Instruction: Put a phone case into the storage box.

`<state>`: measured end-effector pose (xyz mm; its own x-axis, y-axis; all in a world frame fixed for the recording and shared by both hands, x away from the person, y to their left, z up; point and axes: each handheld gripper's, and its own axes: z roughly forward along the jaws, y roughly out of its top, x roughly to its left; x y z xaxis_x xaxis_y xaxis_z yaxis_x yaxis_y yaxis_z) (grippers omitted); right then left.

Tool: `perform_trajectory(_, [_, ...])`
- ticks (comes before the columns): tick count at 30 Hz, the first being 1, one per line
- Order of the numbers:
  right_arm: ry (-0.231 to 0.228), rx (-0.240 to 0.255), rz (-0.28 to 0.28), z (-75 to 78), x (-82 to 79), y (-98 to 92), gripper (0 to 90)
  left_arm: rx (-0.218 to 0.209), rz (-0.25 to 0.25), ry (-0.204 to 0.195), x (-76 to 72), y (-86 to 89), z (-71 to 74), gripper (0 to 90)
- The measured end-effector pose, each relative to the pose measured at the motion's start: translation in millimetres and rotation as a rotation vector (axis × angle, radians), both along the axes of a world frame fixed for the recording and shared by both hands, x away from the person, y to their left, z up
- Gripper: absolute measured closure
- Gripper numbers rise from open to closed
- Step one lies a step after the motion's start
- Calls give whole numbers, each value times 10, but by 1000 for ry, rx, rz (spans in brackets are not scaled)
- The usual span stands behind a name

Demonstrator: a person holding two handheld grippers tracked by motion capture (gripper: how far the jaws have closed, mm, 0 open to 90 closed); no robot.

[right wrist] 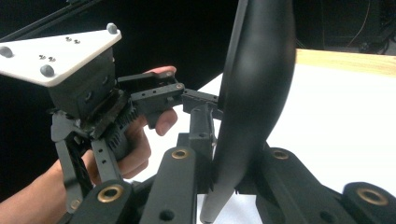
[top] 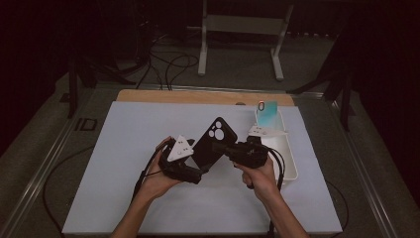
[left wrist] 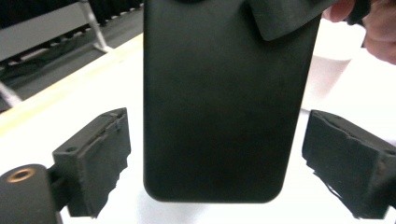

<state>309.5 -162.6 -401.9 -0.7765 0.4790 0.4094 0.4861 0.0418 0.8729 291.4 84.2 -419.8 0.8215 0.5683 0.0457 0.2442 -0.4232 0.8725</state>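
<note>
Over the white table mat (top: pixel 148 198), the matte black phone case (top: pixel 210 144) hangs mid-handover: the right gripper (top: pixel 225 148) is clamped on its edge, while the left gripper (left wrist: pixel 215 158) stands spread, pads clear of both sides. Transfer looks done; placing it, perhaps in the white bin (top: pixel 289 158), remains.

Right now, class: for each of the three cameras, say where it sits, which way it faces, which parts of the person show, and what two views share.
High view: above the table's near side, facing forward and down on the white mat; both forearms, left gripper, right gripper.
Left gripper view: rides the left gripper, looking along its open jaws at the black phone case.
Right gripper view: on the right gripper, clamped on the case's edge; left hand beyond.
Shared: the case.
</note>
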Motion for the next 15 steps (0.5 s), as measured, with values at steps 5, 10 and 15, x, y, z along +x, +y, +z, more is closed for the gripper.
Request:
perform_trajectory(5, [-25, -3, 16, 10, -16, -21, 815, -33, -25, 55, 29, 77, -6, 55])
perform_trajectory(10, [-66, -11, 78, 36, -60, 6, 814, -44, -87, 86, 28, 102, -35, 27])
perform_trajectory(15, [-102, -15, 152, 48, -106, 69, 814, -66, -165, 131, 26, 101, -65, 72])
